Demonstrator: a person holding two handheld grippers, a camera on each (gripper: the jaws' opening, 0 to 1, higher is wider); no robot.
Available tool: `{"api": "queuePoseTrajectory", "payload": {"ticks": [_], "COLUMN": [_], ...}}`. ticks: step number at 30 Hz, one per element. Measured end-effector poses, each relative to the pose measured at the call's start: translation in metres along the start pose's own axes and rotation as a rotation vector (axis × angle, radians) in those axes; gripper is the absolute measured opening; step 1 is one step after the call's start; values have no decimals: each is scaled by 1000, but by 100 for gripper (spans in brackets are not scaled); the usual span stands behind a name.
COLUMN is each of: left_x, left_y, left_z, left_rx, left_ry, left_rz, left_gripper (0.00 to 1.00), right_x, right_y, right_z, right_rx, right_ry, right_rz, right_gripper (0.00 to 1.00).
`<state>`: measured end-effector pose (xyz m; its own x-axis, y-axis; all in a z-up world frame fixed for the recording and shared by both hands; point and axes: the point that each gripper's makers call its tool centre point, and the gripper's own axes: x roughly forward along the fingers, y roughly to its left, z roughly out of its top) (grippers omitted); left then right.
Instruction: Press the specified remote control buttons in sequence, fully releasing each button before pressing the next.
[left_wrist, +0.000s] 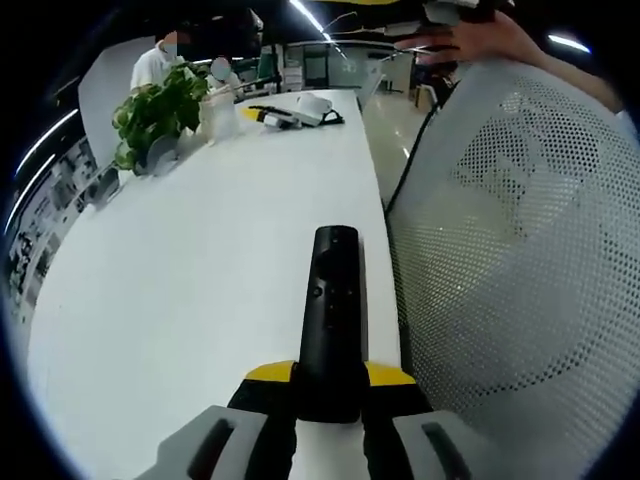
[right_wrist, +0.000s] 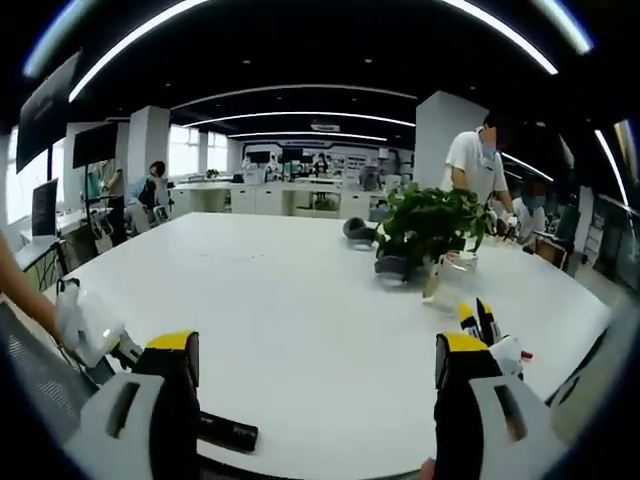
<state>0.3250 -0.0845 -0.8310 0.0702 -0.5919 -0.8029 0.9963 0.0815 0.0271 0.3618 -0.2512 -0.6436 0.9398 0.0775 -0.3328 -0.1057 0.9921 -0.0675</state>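
Large white table (left_wrist: 200, 250), glossy, long edge running beside a white mesh chair back. Black remote control (left_wrist: 334, 300) lying flat near that edge, buttons up. Farther along: potted green plant (left_wrist: 155, 115), clear container (left_wrist: 220, 115) just beside it, small yellow-and-white devices (left_wrist: 295, 112) near the far end. From the right gripper view, same white top, plant (right_wrist: 425, 230) well toward the far side.

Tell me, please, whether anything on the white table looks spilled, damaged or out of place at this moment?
Nothing stands out. The black remote lies straight between the left gripper's jaws on the white table, near its edge. The potted plant stands upright, and no spill or damage shows. The right gripper is open over the table.
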Motion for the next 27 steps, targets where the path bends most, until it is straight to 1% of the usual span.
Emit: {"api": "queuePoseTrajectory", "payload": {"ticks": [5,7,10,12,14,21,23,27], "left_x": [-5,-8,-9,-10,-11,-17,-19,-21], "left_y": [6,10,19,24,31,58,67,81], "left_z": [-2,-1,-1,-1,-2,0,-2,-5], "left_rx": [-13,-10,-31,-23,-7,0,-8,-23], "left_ry": [6,8,12,15,24,43,48,56], "left_rz": [1,9,9,14,21,45,57,72], "left_gripper": [23,23,23,23,23,23,23,23], "right_x": [0,1,1,1,1,1,1,2], "right_y": [-1,-1,-1,-1,-2,-4,-3,-3], "right_z": [-1,-2,-4,-4,-4,-5,-7,-7], "right_rx": [5,1,-6,-9,-9,-2,-5,-9], "right_ry": [7,11,24,22,23,28,39,40], "right_rz": [-3,-2,-3,-5,-10,-17,-14,-11], "right_gripper": [100,100,100,100,100,100,100,100]}}
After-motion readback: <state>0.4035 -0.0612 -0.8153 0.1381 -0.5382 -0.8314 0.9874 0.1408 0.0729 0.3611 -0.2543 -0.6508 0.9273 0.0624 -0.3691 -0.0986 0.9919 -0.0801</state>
